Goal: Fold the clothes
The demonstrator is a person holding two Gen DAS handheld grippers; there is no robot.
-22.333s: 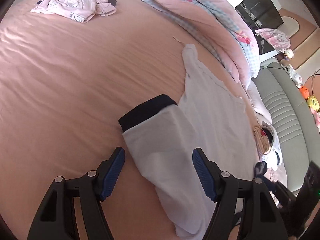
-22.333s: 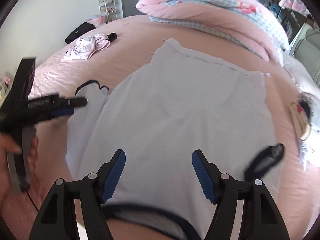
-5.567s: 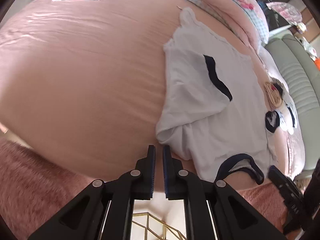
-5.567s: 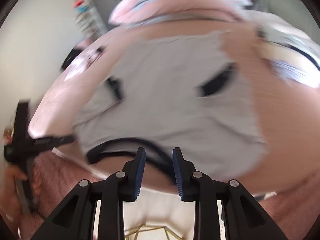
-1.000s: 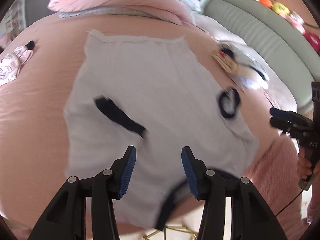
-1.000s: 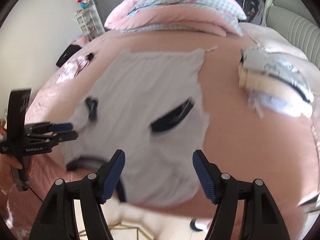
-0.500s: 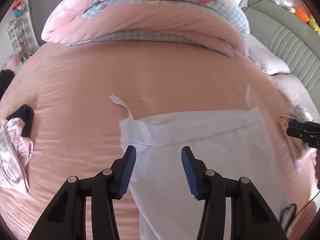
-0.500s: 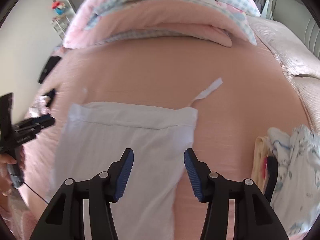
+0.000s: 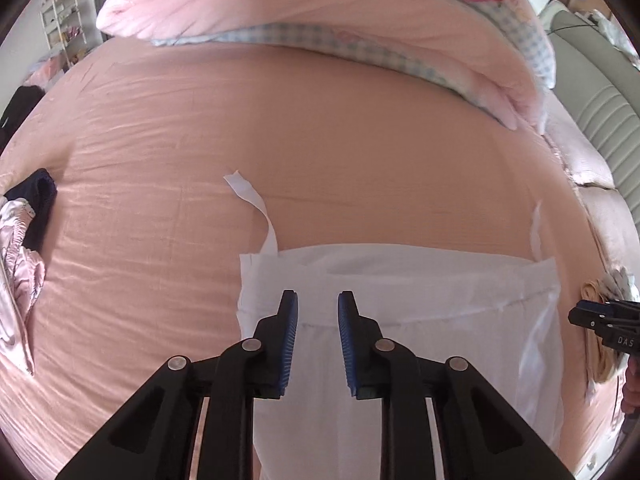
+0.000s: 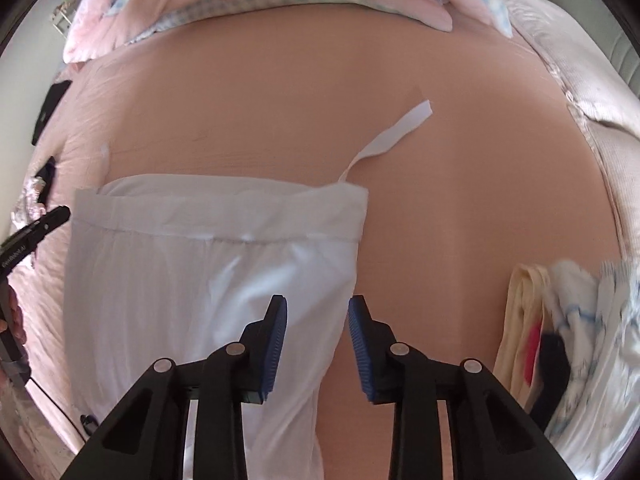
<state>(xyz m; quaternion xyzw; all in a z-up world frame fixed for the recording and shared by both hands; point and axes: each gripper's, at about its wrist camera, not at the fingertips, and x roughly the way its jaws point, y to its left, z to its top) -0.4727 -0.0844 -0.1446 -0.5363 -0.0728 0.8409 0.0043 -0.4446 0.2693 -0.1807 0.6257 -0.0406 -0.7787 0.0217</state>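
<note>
Beyond the white garment [image 9: 400, 300] the bed [image 9: 360, 140] lies bare up to the rolled quilt [image 9: 360, 12] along its far edge. A clothes stack [image 10: 560, 320] crowds the right edge; pink and dark clothes [image 9: 20, 240] sit at the left edge.

Pink-sheeted bed [image 9: 320, 128] w/ rolled pink duvet [image 9: 360, 12] at far end; grey padded headboard [image 9: 600, 80] on right.
</note>
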